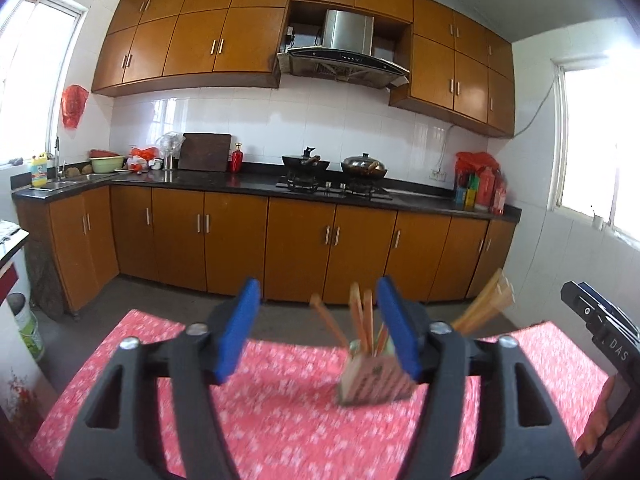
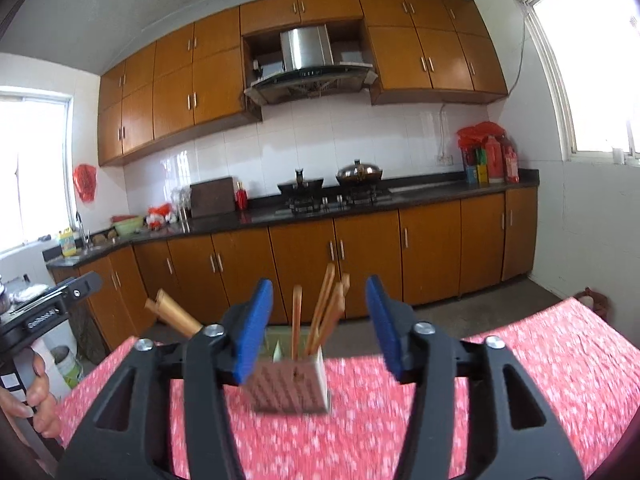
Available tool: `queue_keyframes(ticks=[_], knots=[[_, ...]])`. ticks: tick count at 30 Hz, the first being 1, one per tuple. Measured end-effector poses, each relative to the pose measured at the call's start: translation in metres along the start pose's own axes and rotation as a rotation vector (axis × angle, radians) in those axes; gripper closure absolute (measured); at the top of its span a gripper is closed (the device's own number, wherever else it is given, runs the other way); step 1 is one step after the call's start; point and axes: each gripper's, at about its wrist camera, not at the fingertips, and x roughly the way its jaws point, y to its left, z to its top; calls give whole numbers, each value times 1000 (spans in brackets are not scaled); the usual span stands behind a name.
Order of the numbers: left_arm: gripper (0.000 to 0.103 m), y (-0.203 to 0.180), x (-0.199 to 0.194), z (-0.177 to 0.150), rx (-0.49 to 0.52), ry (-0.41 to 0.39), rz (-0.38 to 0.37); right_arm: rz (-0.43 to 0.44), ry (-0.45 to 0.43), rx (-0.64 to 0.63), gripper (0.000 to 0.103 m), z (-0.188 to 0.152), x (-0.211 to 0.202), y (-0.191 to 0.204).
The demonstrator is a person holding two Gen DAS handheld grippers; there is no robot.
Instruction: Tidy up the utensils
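A small slotted utensil holder (image 1: 372, 382) (image 2: 292, 388) stands on the table's red floral cloth (image 1: 280, 424) (image 2: 520, 364). Several orange-brown chopsticks (image 1: 360, 316) (image 2: 320, 312) stick up out of it. A bundle of paler chopsticks (image 1: 486, 304) (image 2: 172, 314) slants up beside it, its lower end hidden behind a gripper finger. My left gripper (image 1: 318, 332) is open, short of the holder, which shows by its right pad. My right gripper (image 2: 319, 330) is open too, framing the holder from the near side. Neither pad touches anything. Each view is blurred low down.
Each view shows the other gripper's black body (image 1: 600, 332) (image 2: 52, 304) at its edge, held by a hand (image 2: 40, 380). Beyond the table's far edge lie bare floor, brown cabinets (image 1: 300, 240), a dark counter with a stove and two woks (image 1: 332, 168), and a bucket (image 1: 28, 328).
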Motion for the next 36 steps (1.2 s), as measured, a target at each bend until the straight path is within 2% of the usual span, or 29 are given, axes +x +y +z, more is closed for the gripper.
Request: queue_keyframes(ticks=[2,3,5,8,10,13,17,26,36], knots=[[26,3,-15,-18,7,15,4,0,18,-6,35,-13,-11,4],[23,4,-23,-30,11,25,8,-6,26,-13,32,-21,-17,6],[14,4,-34,-48,20,41,22,-21,35,-29,18,-36,-28,12],[7,5,-51,-76,29,54,50,-47,32,-48,5,-58,-47,17],[4,5,-64,-94,35,47,65,-65,19,-53,2,-69,-58,20],[4,2,-76,-112,66,32,87,-74,31,-66,2,-89,-71,24],[4,-3,-90,-134,102,30,102,-97,97,-97,2,-111,-75,26],[4,-8,-101,-165,124,68,123,-103,151,-116,2,-150,-89,27],[4,-11,-103,-178,130,87,119,-113,168,-100,2,-158,-91,24]])
